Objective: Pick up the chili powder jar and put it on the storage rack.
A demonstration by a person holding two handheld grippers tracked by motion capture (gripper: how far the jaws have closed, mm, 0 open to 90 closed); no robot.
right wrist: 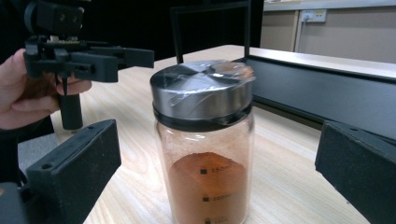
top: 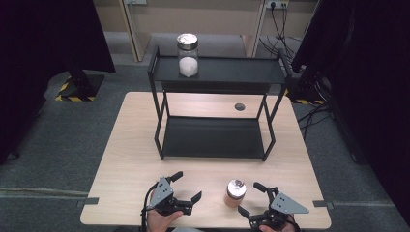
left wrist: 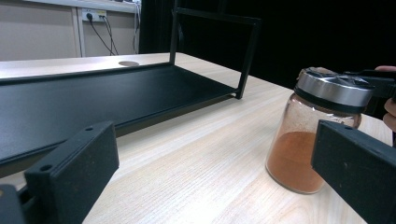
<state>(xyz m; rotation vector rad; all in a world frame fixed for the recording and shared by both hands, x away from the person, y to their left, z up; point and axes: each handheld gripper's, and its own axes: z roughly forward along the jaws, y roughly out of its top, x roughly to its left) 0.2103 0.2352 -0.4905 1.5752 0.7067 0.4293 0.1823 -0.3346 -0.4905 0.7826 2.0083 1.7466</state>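
A glass jar of orange-brown powder (top: 235, 193) with a steel lid stands near the table's front edge, between my two grippers. My left gripper (top: 188, 187) is open to the jar's left, a short gap away; its view has the jar (left wrist: 314, 135) off to the right, beyond the right jaw. My right gripper (top: 252, 199) is open just right of the jar, and in its view the jar (right wrist: 205, 140) stands close, centred between the jaws, untouched. A second jar with white powder (top: 187, 55) stands on the top shelf of the black rack (top: 217, 72).
The black two-tier rack occupies the table's middle and back; its lower shelf (top: 212, 137) is bare. A round cable hole (top: 239, 107) sits behind it. The wooden table's front edge (top: 121, 220) runs just below the grippers. Dark curtains hang at both sides.
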